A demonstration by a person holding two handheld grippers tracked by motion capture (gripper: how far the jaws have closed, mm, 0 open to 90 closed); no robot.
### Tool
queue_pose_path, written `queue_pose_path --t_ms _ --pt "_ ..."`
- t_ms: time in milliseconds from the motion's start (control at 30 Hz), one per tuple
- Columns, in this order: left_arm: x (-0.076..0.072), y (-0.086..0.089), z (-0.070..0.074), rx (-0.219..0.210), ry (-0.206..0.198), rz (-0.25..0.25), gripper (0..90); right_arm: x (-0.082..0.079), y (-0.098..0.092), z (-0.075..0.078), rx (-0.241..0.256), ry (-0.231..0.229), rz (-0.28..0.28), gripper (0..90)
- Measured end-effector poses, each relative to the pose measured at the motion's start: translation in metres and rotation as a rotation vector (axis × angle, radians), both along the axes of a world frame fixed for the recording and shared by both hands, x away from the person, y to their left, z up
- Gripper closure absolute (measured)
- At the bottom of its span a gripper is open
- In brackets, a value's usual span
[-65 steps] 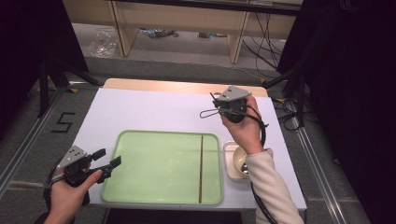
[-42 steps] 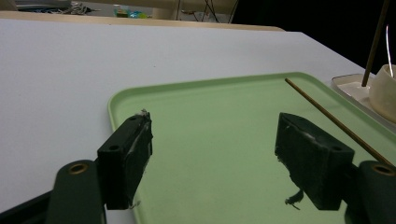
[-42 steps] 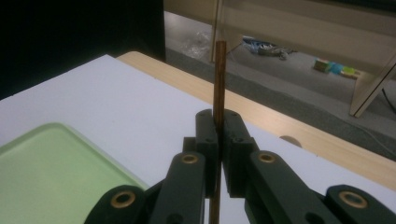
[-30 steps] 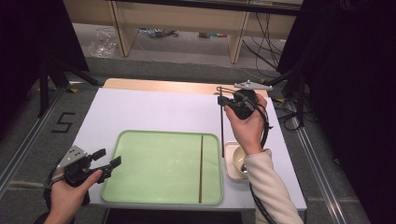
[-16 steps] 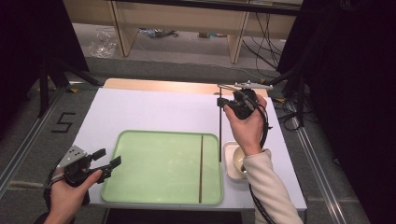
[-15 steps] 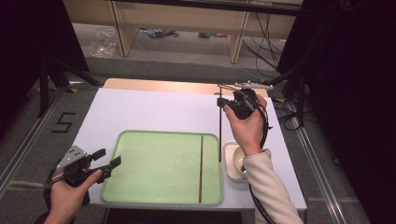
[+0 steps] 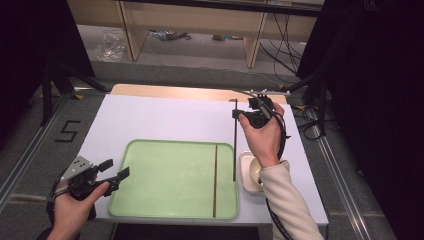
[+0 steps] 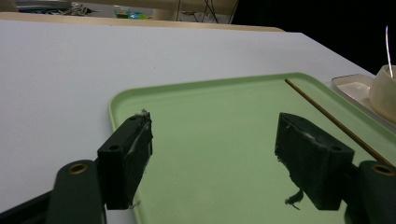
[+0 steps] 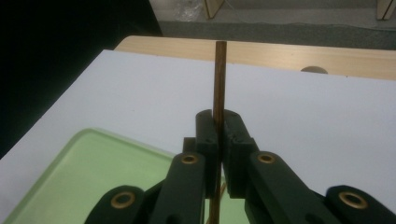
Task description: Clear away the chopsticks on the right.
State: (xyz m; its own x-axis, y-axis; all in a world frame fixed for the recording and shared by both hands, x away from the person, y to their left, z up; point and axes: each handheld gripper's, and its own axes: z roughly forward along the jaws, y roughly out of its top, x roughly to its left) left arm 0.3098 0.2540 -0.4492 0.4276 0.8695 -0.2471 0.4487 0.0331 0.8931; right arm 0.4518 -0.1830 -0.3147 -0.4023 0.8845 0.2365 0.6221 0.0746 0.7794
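High view first: taking the green tray [image 7: 170, 180] as the landmark, one thin brown chopstick [image 7: 215, 180] already lies flat in it, along its right side. The second chopstick [image 7: 234, 142] is held upright by the right gripper [image 7: 235, 114], hanging over the tray's right rim, its lower tip near the small white dish [image 7: 246, 172] just right of the tray. My reading is that the job is about half done: one stick placed, the other lifted and not yet laid down.

The right gripper view shows the black jaws pinched shut on the stick, a slim, round, wood-coloured rod. The left gripper [image 7: 111, 171] hovers at the tray's left edge, jaws spread wide and holding nothing.

The tray is smooth matte plastic with rounded corners and a low raised lip. A pale cup [image 8: 384, 91] sits in the dish, and the worktop [image 7: 165, 120] is plain white.
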Motion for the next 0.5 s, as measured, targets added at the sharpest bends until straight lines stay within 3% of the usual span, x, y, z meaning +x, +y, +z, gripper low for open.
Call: queue_pose_path --t_ms 33,67,267,500 --pt "0.0000 0.0000 0.0000 0.000 0.000 0.000 27.1 0.0000 0.0000 0.0000 0.000 0.000 0.000 87.6" --pt "0.0000 -0.0001 0.0000 -0.001 0.000 0.000 27.1 -0.0004 0.0014 -0.0007 0.004 0.030 -0.014 87.6" --pt "0.0000 0.0000 0.0000 0.000 0.000 -0.001 27.1 0.0013 0.0014 -0.0032 0.004 0.045 -0.011 87.6" --pt "0.0000 0.0000 0.0001 0.000 -0.001 -0.001 27.1 0.0006 0.0029 -0.0041 0.000 0.100 -0.039 87.6"
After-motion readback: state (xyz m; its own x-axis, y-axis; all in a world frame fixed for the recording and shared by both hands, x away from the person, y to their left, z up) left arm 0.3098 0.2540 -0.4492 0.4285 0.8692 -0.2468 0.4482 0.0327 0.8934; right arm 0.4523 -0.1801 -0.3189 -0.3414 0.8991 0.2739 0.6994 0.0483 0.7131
